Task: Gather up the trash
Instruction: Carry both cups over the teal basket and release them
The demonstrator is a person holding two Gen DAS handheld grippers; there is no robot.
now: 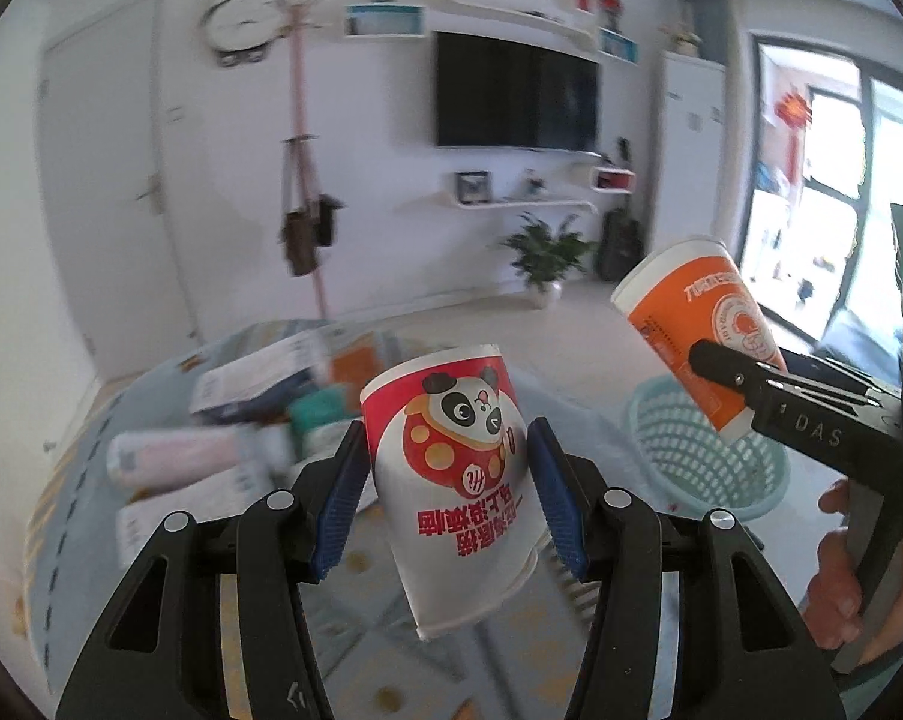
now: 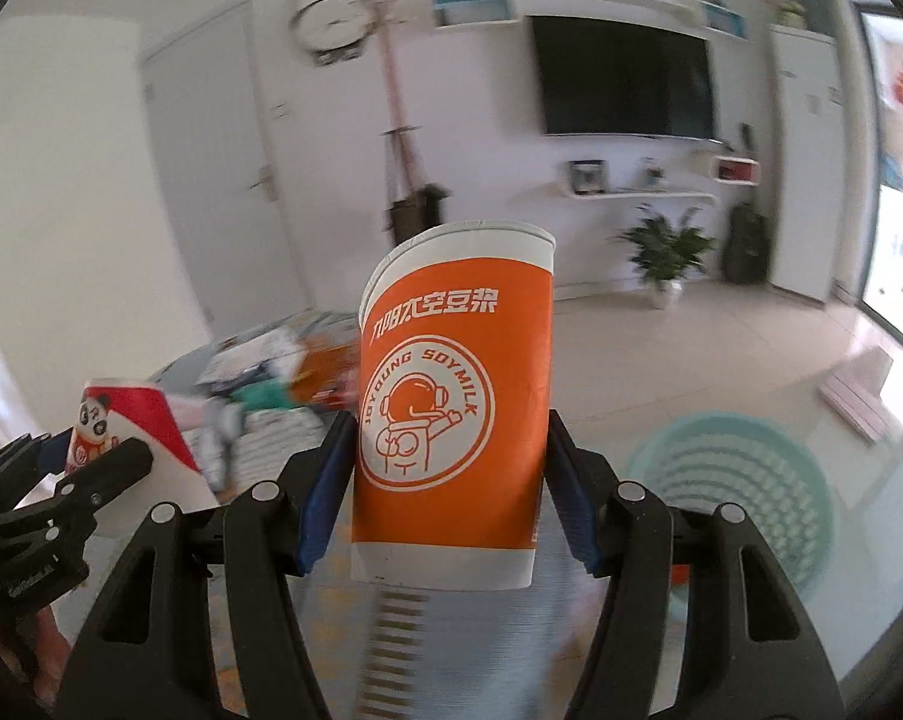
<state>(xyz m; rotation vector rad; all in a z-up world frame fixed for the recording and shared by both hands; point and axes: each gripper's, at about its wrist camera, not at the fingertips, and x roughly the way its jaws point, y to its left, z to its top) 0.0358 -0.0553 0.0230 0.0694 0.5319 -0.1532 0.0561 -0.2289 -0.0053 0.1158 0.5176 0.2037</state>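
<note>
Both paper cups lifted — left gripper (image 1: 448, 468) pinching panda cup (image 1: 451, 480), right gripper (image 2: 451, 480) pinching orange soymilk cup (image 2: 451, 420) — deposit into teal basket (image 2: 745, 480) remains.

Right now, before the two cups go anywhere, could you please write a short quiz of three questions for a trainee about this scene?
1. True or false: the left gripper is shut on the red and white paper cup with a panda print.
2. Which cup does the right gripper hold? A) a blue plastic cup B) the orange and white paper cup with an astronaut print C) none
3. Fill in: the round mint-green plastic basket has ______ walls.

Key: 1 true; 2 B; 3 perforated.
</note>
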